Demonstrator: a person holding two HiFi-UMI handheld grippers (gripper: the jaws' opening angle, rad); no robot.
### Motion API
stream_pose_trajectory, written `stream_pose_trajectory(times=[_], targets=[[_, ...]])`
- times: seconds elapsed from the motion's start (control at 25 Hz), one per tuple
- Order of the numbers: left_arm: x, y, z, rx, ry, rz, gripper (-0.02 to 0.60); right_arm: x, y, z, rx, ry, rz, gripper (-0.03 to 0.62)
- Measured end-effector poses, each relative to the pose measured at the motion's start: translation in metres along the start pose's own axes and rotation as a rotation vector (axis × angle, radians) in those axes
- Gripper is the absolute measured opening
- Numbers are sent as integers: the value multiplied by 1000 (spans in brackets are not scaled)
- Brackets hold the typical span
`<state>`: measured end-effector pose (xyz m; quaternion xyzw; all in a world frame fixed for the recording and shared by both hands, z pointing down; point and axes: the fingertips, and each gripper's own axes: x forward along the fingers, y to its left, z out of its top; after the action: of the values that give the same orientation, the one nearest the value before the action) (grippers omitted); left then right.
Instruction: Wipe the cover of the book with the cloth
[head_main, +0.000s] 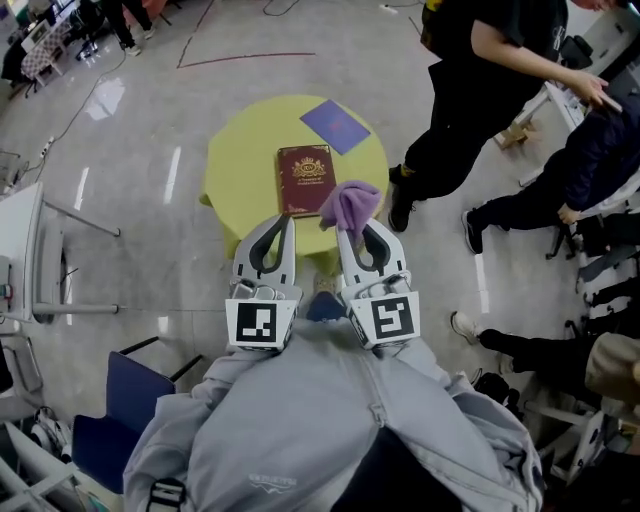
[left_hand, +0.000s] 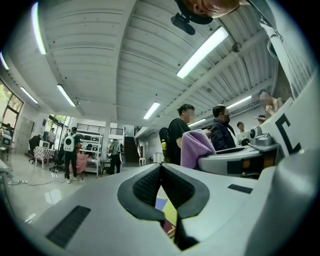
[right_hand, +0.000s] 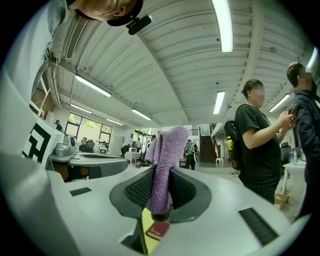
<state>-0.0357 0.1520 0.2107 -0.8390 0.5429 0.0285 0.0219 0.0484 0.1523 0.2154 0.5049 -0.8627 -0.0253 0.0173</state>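
In the head view, a dark red hardcover book with a gold ornament (head_main: 305, 178) is seen lying flat on the round yellow tabletop (head_main: 235, 170), cover turned up, with a blue square sheet (head_main: 335, 126) just beyond it. Both grippers are held above the near edge of the tabletop, close to the person's body. A purple terry cloth (head_main: 352, 203) is bunched at the tip of the right gripper (head_main: 350, 232) and is seen over the near right corner of the book; contact with the cover cannot be confirmed. The left gripper (head_main: 287, 222) is placed beside it, near the book's near edge. In the left gripper view, the jaws are pressed together with nothing between them, so this gripper is judged to be free, perhaps for steadying the book. In the right gripper view, the jaws are clamped on a fold of the cloth, which stands out past the tips so that a soft bunch is offered to the cover. The book is seen well below through the gap, so the wiping is judged not yet begun.
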Motion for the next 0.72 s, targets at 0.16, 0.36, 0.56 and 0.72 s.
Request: stream_pose_trajectory(times=[0.16,0.36,0.56,0.72], targets=[[47,14,-2,0,11,26,18,42,-34,3,7,-18,15,81],[95,29,-7,0,13,68,18,87,-68,-5,14,10,48,81],[132,45,-13,1,22,123,18,129,-88,-4,6,-27,121,81],[162,52,-17,4,21,162,18,153,-107,-11,2,13,164,81]])
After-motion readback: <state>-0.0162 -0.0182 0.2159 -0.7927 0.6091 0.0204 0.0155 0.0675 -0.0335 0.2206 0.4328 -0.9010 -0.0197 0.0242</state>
